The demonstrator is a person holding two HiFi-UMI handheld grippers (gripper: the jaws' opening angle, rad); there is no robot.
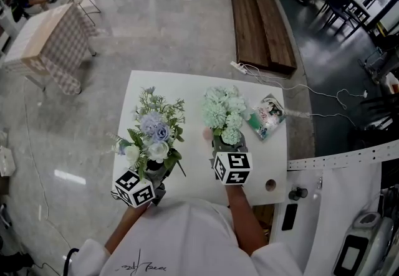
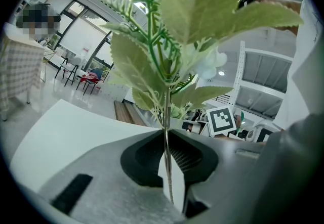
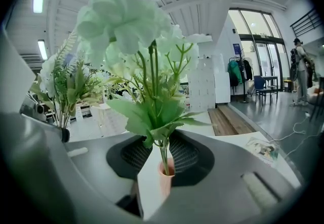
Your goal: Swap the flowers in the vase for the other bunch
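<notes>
**Both bunches in hand, the swap not visibly finished**

The slim pale-pink vase (image 3: 165,177) holds the bunch of pale mint-green pompom flowers (image 1: 224,113). The other bunch, lavender-blue and white blooms with ferny green leaves (image 1: 153,128), is outside the vase. It is held upright over the near left part of the white desk (image 1: 187,88), well apart from the vase on the right. The pictures alone do not show which bunch is meant to end up in the vase. If the mint-green bunch is the one to go, it has yet to be pulled out and the mixed bunch has yet to be put in. If it is the replacement, only the mixed bunch is left to be laid down. With both bunches held up side by side, my judgement is that the task is mid-way rather than done.

The left hand-held gripper (image 2: 167,162) has its jaws nearly together. They pinch the thin green stem of the mixed bunch, and the leaves rise straight above the jaws.

The right hand-held gripper (image 3: 164,167) has its jaws a little further apart, closed around the neck of the vase. The green stems stand up out of the vase's mouth between the jaws. Whether the foot of the vase rests on the desk or hangs just above it cannot be made out.
</notes>
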